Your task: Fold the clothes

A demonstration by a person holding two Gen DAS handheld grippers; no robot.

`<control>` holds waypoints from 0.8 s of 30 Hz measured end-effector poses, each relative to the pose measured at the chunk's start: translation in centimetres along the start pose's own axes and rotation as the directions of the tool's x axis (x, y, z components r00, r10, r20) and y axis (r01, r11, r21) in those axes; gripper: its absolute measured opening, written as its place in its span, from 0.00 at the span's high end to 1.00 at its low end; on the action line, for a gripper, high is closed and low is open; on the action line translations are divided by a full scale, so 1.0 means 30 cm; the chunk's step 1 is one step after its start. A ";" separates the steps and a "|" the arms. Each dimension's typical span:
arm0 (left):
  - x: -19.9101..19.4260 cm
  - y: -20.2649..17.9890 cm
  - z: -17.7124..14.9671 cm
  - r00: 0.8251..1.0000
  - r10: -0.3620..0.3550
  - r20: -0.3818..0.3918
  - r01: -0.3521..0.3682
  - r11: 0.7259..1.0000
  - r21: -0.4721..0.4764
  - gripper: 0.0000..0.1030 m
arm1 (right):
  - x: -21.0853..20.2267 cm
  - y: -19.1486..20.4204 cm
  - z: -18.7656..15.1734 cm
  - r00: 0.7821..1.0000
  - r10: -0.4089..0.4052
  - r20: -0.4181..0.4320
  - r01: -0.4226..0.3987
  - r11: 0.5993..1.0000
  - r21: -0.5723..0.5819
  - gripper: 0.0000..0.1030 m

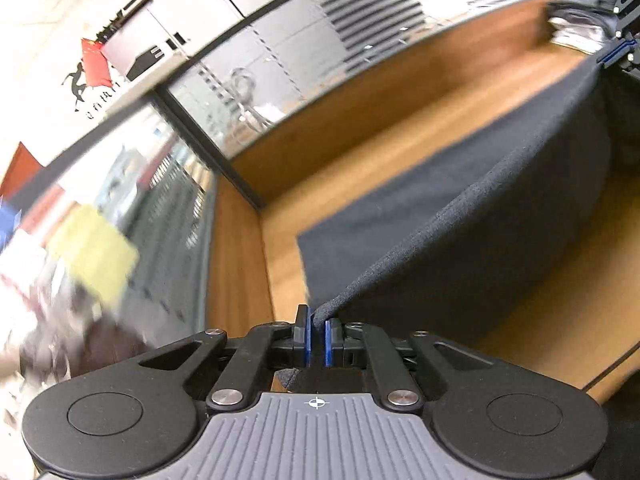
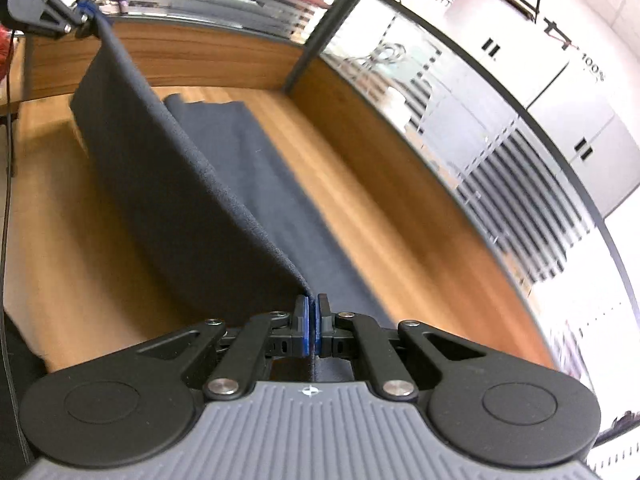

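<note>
A dark navy garment [image 1: 460, 240] hangs stretched between my two grippers above a wooden table [image 1: 400, 152]. Its lower part lies flat on the table. My left gripper [image 1: 318, 330] is shut on one upper corner of the garment. My right gripper [image 2: 311, 322] is shut on the other upper corner of the garment [image 2: 180, 184]. The taut top edge runs straight from one gripper to the other. The right gripper shows at the top right of the left wrist view [image 1: 618, 54]. The left gripper shows at the top left of the right wrist view [image 2: 86, 10].
Wooden partition walls [image 2: 192, 60] with frosted striped glass [image 2: 500, 168] above them enclose the table on two sides. A pile of dark and grey items [image 1: 576, 24] sits at the table's far end. A black cable [image 2: 8, 184] hangs by the table's edge.
</note>
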State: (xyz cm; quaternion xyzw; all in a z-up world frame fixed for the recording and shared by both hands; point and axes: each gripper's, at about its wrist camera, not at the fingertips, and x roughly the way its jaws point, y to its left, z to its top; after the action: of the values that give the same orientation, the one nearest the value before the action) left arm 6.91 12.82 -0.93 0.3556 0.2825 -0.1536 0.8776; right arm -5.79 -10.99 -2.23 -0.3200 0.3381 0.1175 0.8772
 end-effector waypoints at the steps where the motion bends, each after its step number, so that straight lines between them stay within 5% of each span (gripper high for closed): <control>1: 0.031 0.010 0.034 1.000 0.012 -0.008 -0.012 1.000 -0.009 0.91 | 0.034 -0.039 0.011 1.000 0.001 0.007 -0.001 1.000 -0.009 0.98; 10: 0.386 0.059 0.266 0.985 0.042 -0.167 -0.039 0.999 0.024 0.91 | 0.439 -0.301 0.115 0.996 0.091 -0.022 -0.092 0.994 -0.057 0.98; 15: 0.594 0.104 0.367 0.970 0.004 -0.244 0.011 0.998 0.059 0.91 | 0.653 -0.374 0.148 0.985 0.152 -0.081 -0.155 0.987 -0.037 0.98; 24: 0.934 0.109 0.370 0.942 -0.123 -0.312 0.126 0.992 -0.013 0.82 | 0.965 -0.443 0.132 0.949 0.250 -0.192 -0.232 0.966 0.111 0.97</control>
State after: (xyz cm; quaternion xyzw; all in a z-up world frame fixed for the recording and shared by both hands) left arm 34.97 5.30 -9.61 0.3599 0.4391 -0.1515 0.8092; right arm 23.40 -18.96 -12.94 -0.2483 0.4675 0.1755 0.8300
